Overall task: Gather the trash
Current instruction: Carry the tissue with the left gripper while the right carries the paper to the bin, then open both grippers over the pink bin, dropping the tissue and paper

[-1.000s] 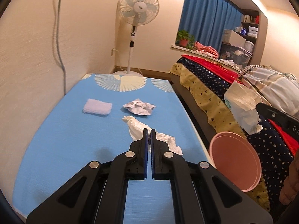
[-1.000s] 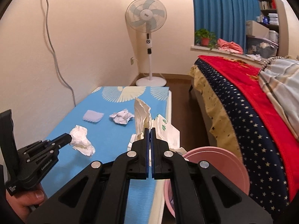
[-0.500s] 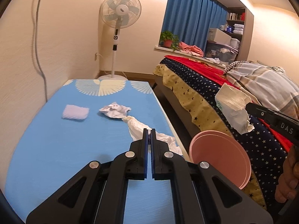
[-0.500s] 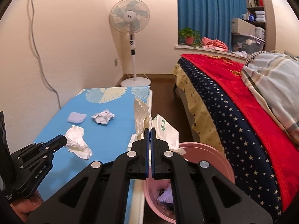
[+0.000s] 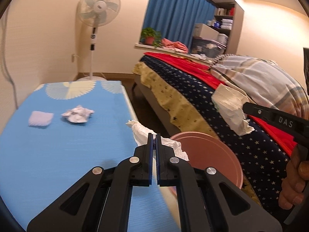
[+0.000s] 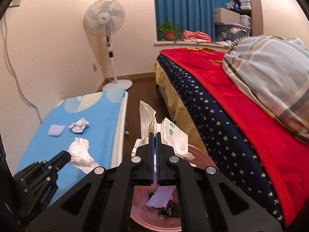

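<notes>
Bottom centre of the left wrist view, the left gripper (image 5: 154,135) is pinched tight on a crumpled white tissue (image 5: 143,133). It sits at the right edge of the blue mat (image 5: 58,154), next to the pink bin (image 5: 212,154). In the right wrist view, the right gripper (image 6: 155,134) is clamped on a white wrapper with green print (image 6: 171,133), right over the bin's opening. Further up the mat, at left, lie a crumpled paper ball (image 5: 78,114) and a pale lilac pad (image 5: 40,118). A standing fan (image 5: 98,13) is at the upper left.
</notes>
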